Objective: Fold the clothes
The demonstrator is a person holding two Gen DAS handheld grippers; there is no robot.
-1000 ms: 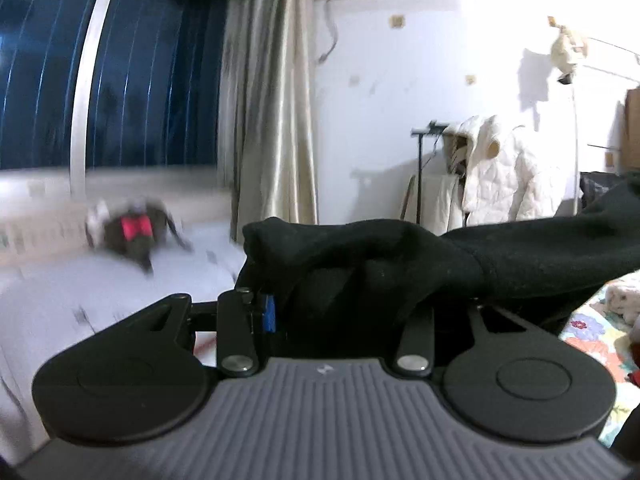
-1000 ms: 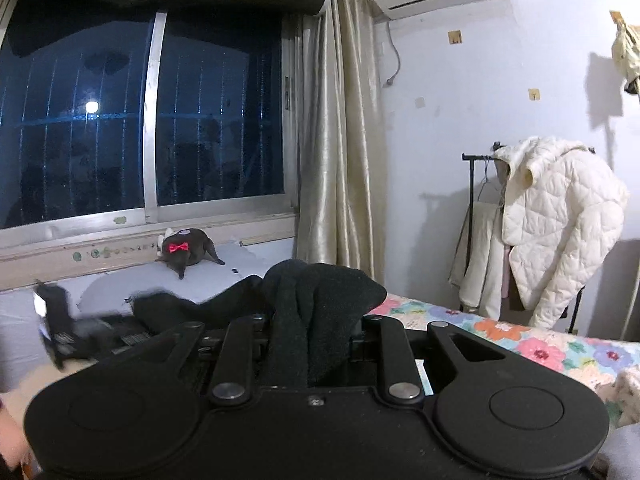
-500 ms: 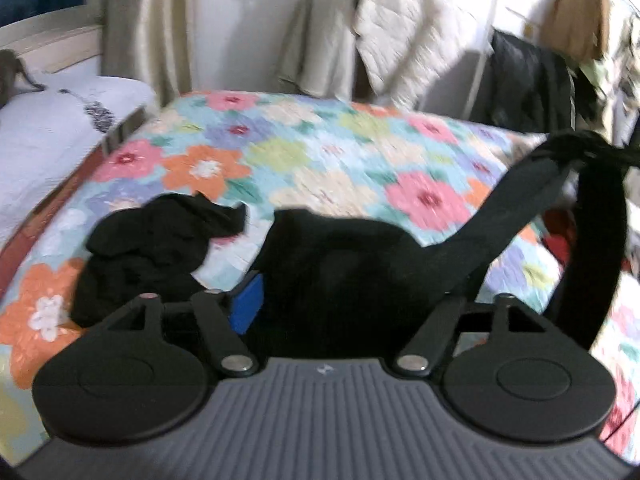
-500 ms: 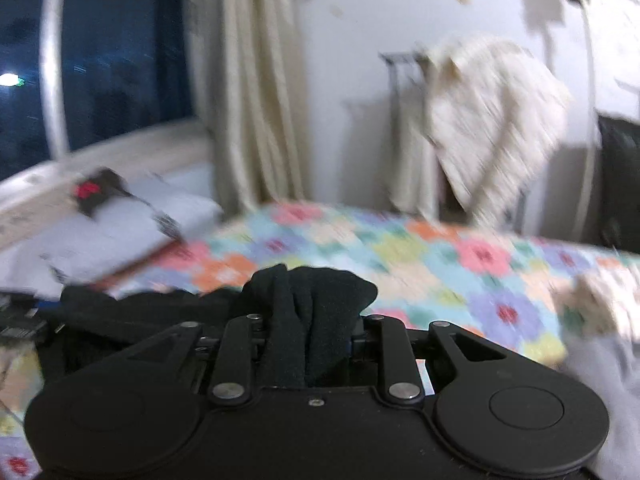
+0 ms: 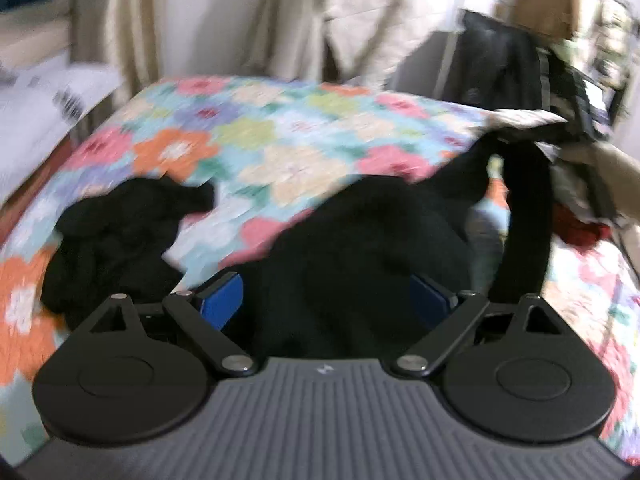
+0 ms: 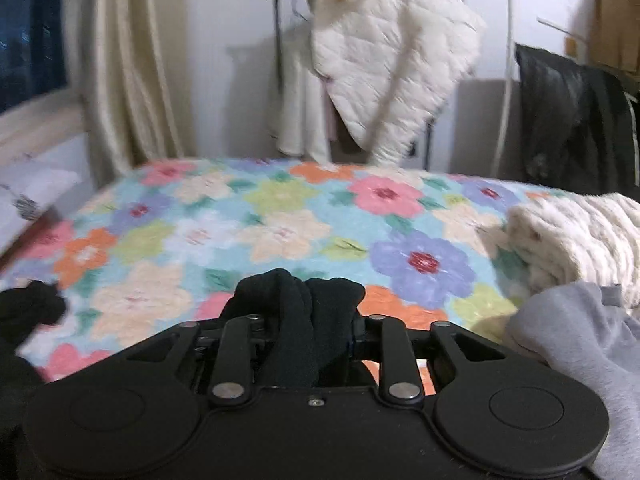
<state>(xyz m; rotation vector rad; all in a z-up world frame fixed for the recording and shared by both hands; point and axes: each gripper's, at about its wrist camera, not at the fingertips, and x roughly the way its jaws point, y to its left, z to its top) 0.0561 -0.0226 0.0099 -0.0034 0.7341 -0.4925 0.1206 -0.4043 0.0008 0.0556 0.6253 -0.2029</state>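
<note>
A black garment (image 5: pixel 360 256) lies between the fingers of my left gripper (image 5: pixel 326 300); the jaws stand wide apart with the blue pads (image 5: pixel 222 300) showing, and the cloth drapes loosely between them. One black strip runs up to the right. Another bunch of black cloth (image 5: pixel 116 236) lies on the floral bedspread (image 5: pixel 280 148) to the left. My right gripper (image 6: pixel 304 332) is shut on a bunched fold of the black garment (image 6: pixel 296 312) above the bedspread (image 6: pixel 280 220).
A cream knitted blanket (image 6: pixel 576 236) and a grey garment (image 6: pixel 580 344) lie at the right of the bed. A white quilted jacket (image 6: pixel 388 56) hangs on a rack behind, next to dark clothes (image 6: pixel 572 120). Curtain (image 6: pixel 128 60) and window ledge at left.
Both grippers have tilted down from the window and wall toward the bed. The left gripper's jaws have spread apart around the black cloth. The right gripper stays shut on its fold.
</note>
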